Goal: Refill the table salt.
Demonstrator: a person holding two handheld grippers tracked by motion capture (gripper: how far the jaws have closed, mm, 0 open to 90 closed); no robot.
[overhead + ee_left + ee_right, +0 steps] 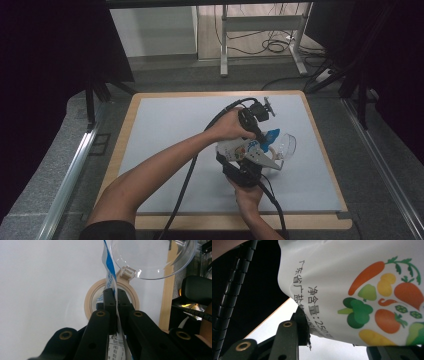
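Two hand-held grippers hold one soft bag [239,148] above the table [165,130], near its right part. The left hand-held gripper [116,293] is closed tight on the bag's thin blue-white edge [108,263]; the right hand-held gripper [332,340] clamps the printed body [367,287] between its half-closed jaws. I judge that the bag is light but floppy and smooth, so it can slip or tear. Flat sealed edges give the safest grip. A clear bowl [152,257] and a tape ring [89,298] lie just beyond it.
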